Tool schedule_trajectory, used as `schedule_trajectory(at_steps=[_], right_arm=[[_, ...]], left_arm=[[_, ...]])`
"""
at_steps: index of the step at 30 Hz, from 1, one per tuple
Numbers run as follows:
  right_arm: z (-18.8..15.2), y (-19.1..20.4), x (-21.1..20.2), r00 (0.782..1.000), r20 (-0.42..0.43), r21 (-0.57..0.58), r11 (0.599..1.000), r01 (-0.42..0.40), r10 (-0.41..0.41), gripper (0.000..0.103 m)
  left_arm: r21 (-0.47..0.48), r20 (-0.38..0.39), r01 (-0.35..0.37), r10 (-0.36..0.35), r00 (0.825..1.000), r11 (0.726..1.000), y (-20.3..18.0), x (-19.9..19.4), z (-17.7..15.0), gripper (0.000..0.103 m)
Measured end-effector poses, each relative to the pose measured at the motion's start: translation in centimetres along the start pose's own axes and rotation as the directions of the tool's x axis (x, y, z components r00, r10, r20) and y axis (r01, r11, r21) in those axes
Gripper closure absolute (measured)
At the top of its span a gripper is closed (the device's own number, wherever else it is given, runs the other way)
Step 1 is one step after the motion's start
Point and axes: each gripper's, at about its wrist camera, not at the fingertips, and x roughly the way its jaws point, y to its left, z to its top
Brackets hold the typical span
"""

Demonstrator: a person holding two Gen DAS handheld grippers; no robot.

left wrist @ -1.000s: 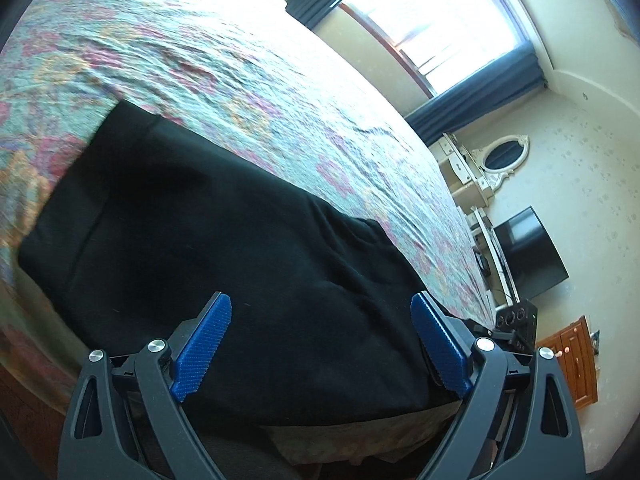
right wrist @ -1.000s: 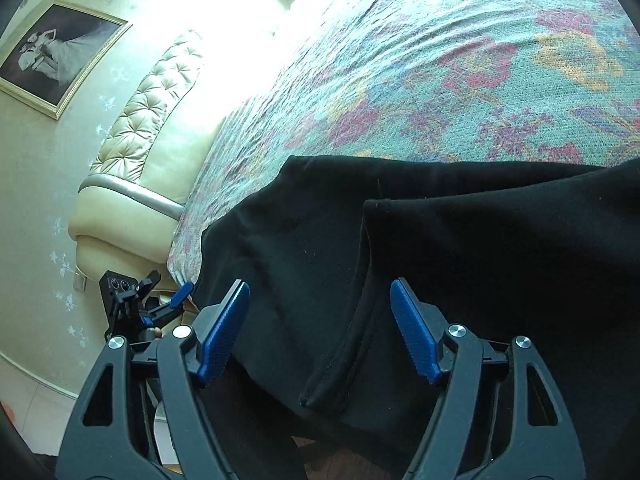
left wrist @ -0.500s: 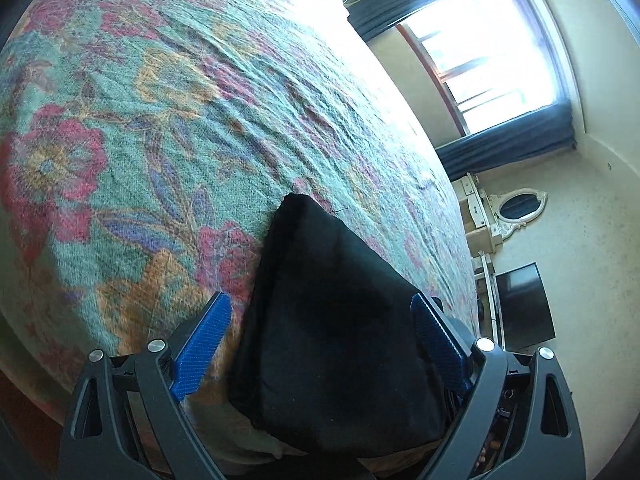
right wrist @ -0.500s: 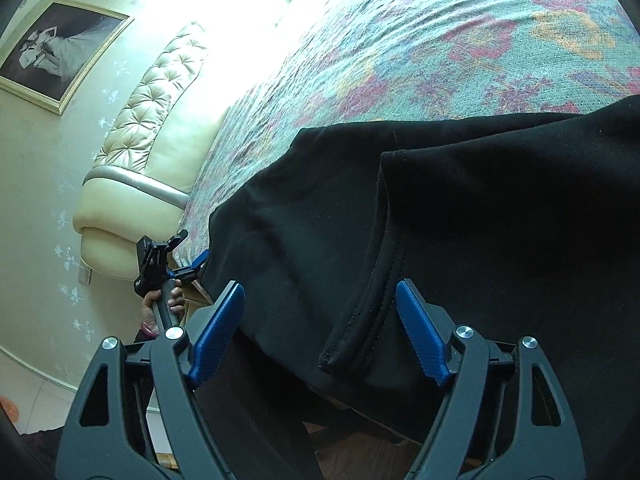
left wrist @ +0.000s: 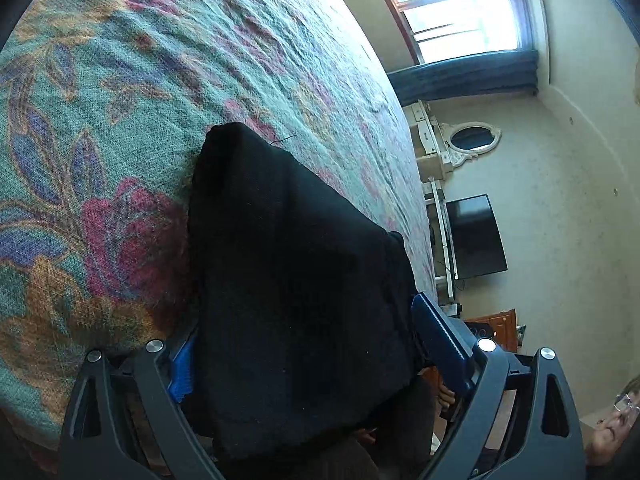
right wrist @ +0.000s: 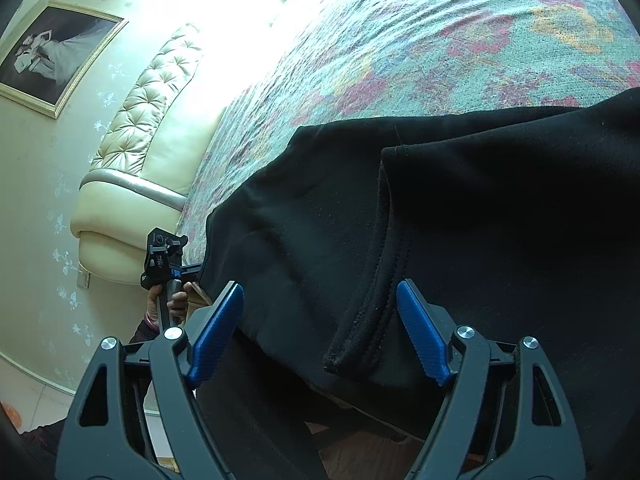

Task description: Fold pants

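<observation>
Black pants (right wrist: 460,216) lie on a floral bedspread (right wrist: 400,40) near the bed's edge. In the left wrist view one end of the pants (left wrist: 288,280) fills the space between the wide-open blue pads; the left pad (left wrist: 182,372) is partly hidden behind the cloth. My left gripper (left wrist: 312,352) is open around the fabric. My right gripper (right wrist: 320,332) is open, its pads either side of a stitched hem edge (right wrist: 368,320) that hangs at the bed's edge. The left gripper also shows in the right wrist view (right wrist: 164,256), at the pants' far corner.
A cream tufted headboard (right wrist: 148,120) and a framed picture (right wrist: 52,52) stand on the left. A window (left wrist: 460,0), an oval mirror (left wrist: 474,140), a dark TV (left wrist: 476,236) and a wooden cabinet (left wrist: 496,324) lie beyond the bed. A person's face (left wrist: 616,412) shows bottom right.
My left gripper has moved in along the pants' end, so the fabric now sits deep between its pads. My right gripper has moved slightly closer to the hem edge.
</observation>
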Motion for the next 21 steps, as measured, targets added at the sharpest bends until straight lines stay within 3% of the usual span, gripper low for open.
schedule_trajectory(at_steps=[5, 7, 9, 10, 12, 17, 21], right_arm=[[-0.1, -0.1, -0.2, 1.0, 0.008, 0.007, 1.0, -0.01, 0.01, 0.024], [-0.1, -0.3, -0.5, 1.0, 0.01, 0.008, 1.0, -0.013, 0.013, 0.024], [-0.2, -0.4, -0.9, 1.0, 0.018, 0.009, 1.0, -0.01, 0.01, 0.024], [-0.2, -0.5, -1.1, 1.0, 0.023, 0.01, 1.0, -0.011, 0.011, 0.024], [-0.2, -0.8, -1.5, 0.999, 0.032, 0.017, 1.0, -0.008, 0.008, 0.024], [-0.4, -1.4, -2.7, 0.998, 0.057, 0.032, 0.999, -0.008, 0.006, 0.024], [-0.6, -1.7, -4.2, 0.996, 0.09, 0.043, 0.999, -0.007, 0.003, 0.024]], left_arm=[[0.052, -0.062, -0.055, 0.058, 0.996, 0.997, -0.8, 0.9, 0.2, 0.012], [-0.008, -0.036, -0.065, 0.065, 0.997, 0.998, -0.7, 0.9, 0.4, 0.012], [-0.005, -0.033, -0.098, 0.098, 0.995, 0.995, -1.3, 1.4, 0.5, 0.015], [0.018, -0.045, -0.136, 0.136, 0.99, 0.991, -1.7, 1.7, 0.4, 0.045], [0.018, -0.079, -0.234, 0.235, 0.969, 0.972, -1.4, 2.4, 0.1, 0.085], [0.044, -0.04, -0.261, 0.263, 0.964, 0.964, -2.5, 2.0, -0.1, 0.088], [0.069, 0.015, -0.205, 0.205, 0.979, 0.976, -5.4, 1.4, -0.5, 0.088]])
